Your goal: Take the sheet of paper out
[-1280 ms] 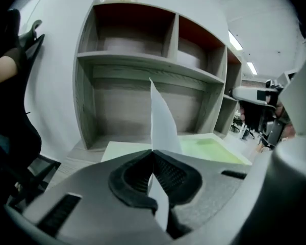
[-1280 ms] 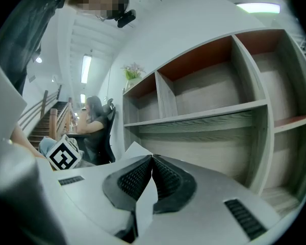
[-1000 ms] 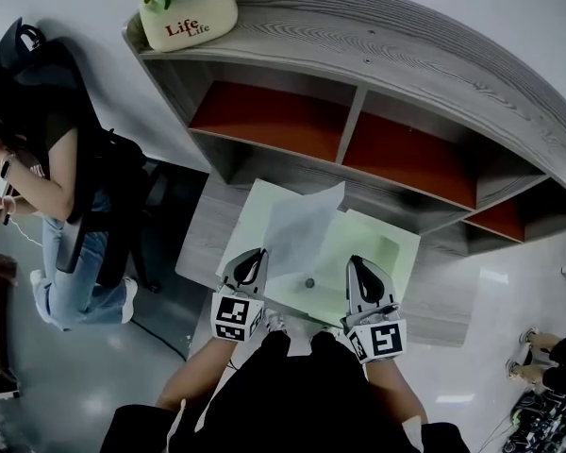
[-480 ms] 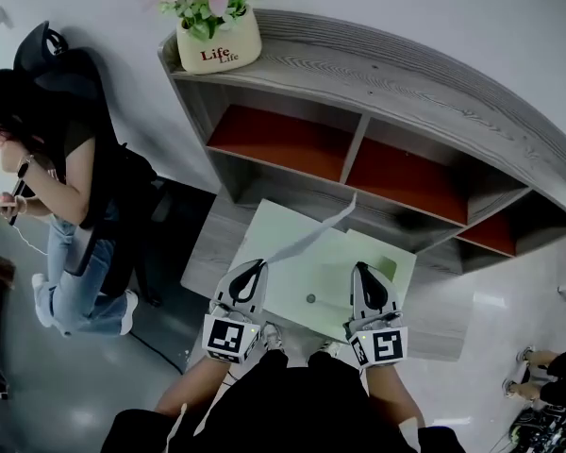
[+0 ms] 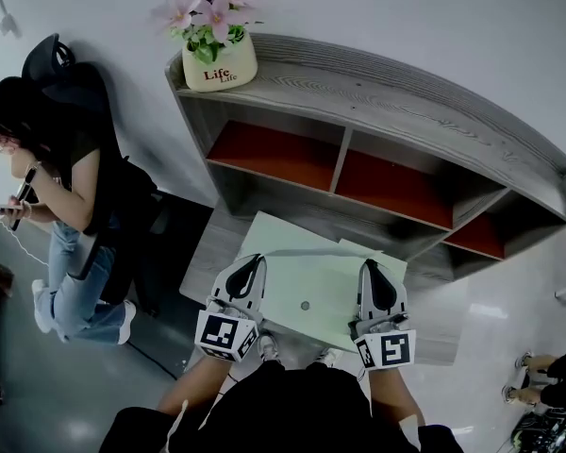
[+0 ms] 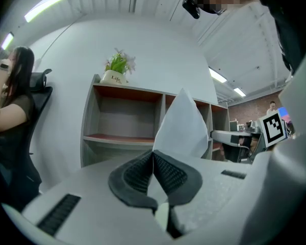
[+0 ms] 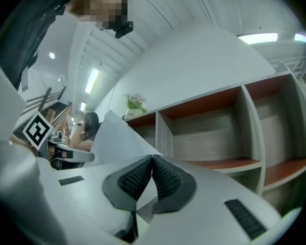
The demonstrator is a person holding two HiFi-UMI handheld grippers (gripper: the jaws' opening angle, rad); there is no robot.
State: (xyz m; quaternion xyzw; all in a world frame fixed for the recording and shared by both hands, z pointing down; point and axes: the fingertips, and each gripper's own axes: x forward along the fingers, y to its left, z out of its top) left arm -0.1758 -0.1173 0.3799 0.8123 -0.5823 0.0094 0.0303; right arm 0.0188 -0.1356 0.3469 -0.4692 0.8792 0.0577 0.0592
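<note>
Sheet of paper point(image 6: 181, 121): thin, light and floppy, likely to crease or tear, so best pinched at an edge and drawn out flat. Left gripper point(image 6: 153, 154) has its jaws closed on the near edge, and the sheet rises ahead of the pads. Right gripper point(image 7: 152, 160) has its jaws closed on a thin pale edge, judged to be the green folder point(image 5: 311, 286). Both are held in the air with no table beneath. Shelf unit point(image 5: 377, 111) stands ahead with a flower pot point(image 5: 219, 64) on top. A person point(image 5: 57, 168) is at the left.
</note>
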